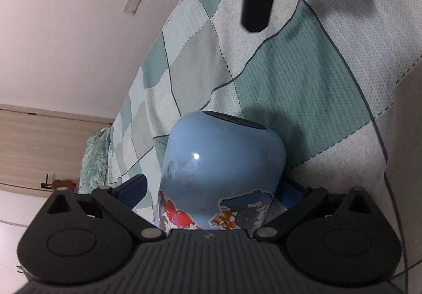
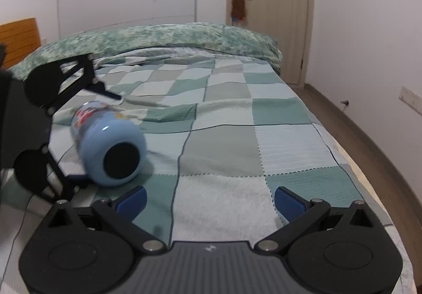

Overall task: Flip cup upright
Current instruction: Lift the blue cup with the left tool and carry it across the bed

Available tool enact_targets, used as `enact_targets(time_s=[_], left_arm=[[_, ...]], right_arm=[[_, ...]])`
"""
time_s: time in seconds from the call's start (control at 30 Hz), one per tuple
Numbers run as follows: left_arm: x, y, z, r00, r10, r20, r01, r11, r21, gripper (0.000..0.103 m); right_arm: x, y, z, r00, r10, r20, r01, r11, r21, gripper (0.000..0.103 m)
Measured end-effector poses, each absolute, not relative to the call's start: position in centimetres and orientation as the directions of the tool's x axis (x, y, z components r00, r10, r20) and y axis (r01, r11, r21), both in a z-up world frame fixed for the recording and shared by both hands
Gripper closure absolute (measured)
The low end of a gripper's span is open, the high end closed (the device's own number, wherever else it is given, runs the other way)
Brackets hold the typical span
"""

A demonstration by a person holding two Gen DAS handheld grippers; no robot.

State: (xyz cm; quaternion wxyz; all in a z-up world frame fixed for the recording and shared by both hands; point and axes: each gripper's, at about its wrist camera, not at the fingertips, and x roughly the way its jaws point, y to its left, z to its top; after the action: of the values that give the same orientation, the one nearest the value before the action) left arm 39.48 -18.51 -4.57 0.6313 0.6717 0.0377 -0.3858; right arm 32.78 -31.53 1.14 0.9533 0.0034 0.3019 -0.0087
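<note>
Blue cartoon-print cup tipped sideways above checkered bedspread, dark base facing outward.

Open checkered blanket lies ahead of the right gripper, whose fingers stand apart. To its left, the blue cup and the left gripper clamped on it block passage

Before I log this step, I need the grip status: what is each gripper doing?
Left gripper: closed around the blue cup, held on its side.
Right gripper: open, holding nothing, over the checked blanket.
</note>
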Motion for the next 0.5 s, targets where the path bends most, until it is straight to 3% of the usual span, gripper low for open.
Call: enact_targets(time_s=[0.17, 0.2, 0.23, 0.5], left_arm=[[40.4, -18.9, -4.3, 0.676, -0.443, -0.589, 0.579, -0.175, 0.796, 0.001], [40.5, -19.2, -4.2, 0.665, -0.445, -0.600, 0.591, -0.178, 0.787, 0.010], [40.4, -19.1, -4.2, 0.659, -0.450, -0.603, 0.593, -0.183, 0.784, 0.012], [38.4, -18.8, -5.5, 0.704, -0.501, -0.503, 0.464, -0.211, 0.860, 0.014]], right_arm=[[33.8, -31.3, 0.4, 0.806, 0.000, -0.592, 0.004, 1.000, 0.005, 0.000], [33.9, -31.2, 0.3, 0.805, 0.002, -0.593, 0.000, 1.000, 0.004, 0.000], [33.9, -31.1, 0.3, 0.804, 0.004, -0.594, -0.002, 1.000, 0.004, 0.000], [33.4, -30.9, 0.8, 0.820, 0.023, -0.572, -0.021, 1.000, 0.010, 0.000]])
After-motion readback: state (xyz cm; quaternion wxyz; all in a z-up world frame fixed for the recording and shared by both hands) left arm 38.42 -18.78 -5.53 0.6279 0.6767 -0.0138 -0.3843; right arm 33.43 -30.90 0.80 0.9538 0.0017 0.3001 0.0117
